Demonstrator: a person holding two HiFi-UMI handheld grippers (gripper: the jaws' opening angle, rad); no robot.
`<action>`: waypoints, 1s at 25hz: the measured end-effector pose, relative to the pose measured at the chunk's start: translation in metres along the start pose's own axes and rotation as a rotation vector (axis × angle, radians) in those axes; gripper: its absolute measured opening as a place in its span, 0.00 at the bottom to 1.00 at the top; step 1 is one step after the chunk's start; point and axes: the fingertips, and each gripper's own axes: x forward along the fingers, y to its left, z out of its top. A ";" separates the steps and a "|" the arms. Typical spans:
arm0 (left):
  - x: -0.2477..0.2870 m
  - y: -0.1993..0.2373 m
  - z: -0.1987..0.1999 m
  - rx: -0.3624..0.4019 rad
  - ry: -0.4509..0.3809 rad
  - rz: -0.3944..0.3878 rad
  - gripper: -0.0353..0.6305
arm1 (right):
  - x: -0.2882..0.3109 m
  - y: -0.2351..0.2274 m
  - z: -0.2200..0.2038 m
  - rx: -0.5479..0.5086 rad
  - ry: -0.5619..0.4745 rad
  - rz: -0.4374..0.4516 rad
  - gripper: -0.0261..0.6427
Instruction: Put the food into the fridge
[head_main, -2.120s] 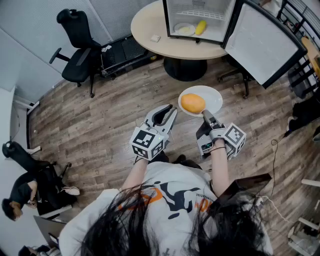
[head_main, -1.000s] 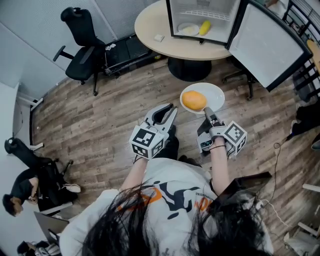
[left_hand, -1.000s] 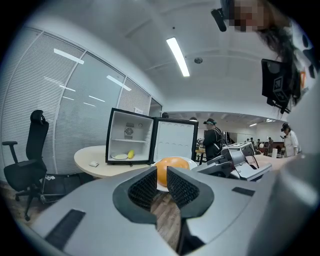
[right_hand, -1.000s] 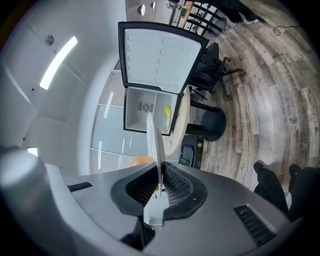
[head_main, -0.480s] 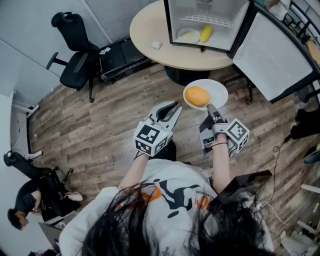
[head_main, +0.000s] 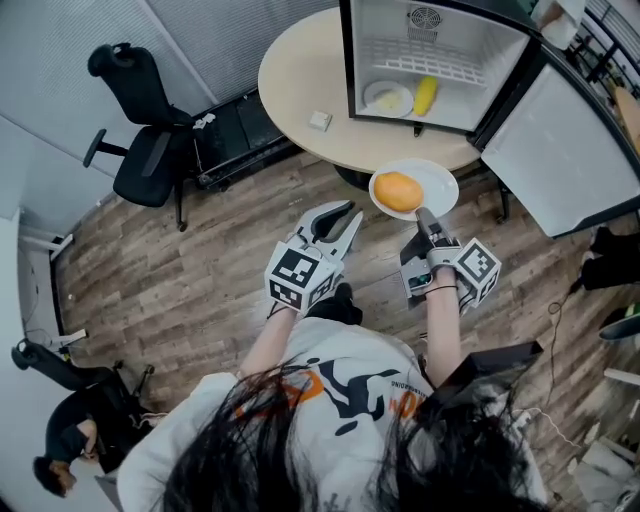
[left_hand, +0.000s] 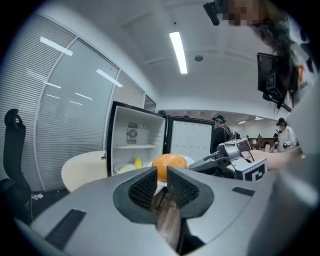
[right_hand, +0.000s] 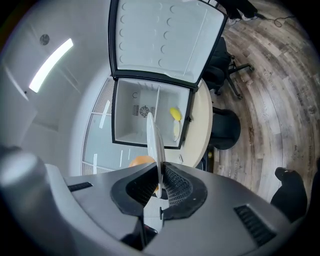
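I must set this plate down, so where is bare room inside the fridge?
The wire shelf looks bare. On the fridge floor, the left is crowded by a small plate and yellow food; a bare patch lies between that food and the right wall.

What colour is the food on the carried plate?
The food is orange; head view shows it best.

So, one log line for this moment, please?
right gripper: shut on round white plate with orange fruit | left gripper: open, empty | white fridge: open
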 end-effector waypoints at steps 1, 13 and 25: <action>0.003 0.008 0.000 -0.004 0.000 -0.007 0.15 | 0.007 0.001 0.000 0.001 -0.006 -0.004 0.09; 0.038 0.069 -0.007 -0.073 0.016 -0.052 0.15 | 0.055 0.004 0.009 -0.013 -0.044 -0.058 0.09; 0.092 0.090 0.004 -0.073 0.021 -0.029 0.15 | 0.102 0.019 0.061 -0.033 -0.026 -0.036 0.09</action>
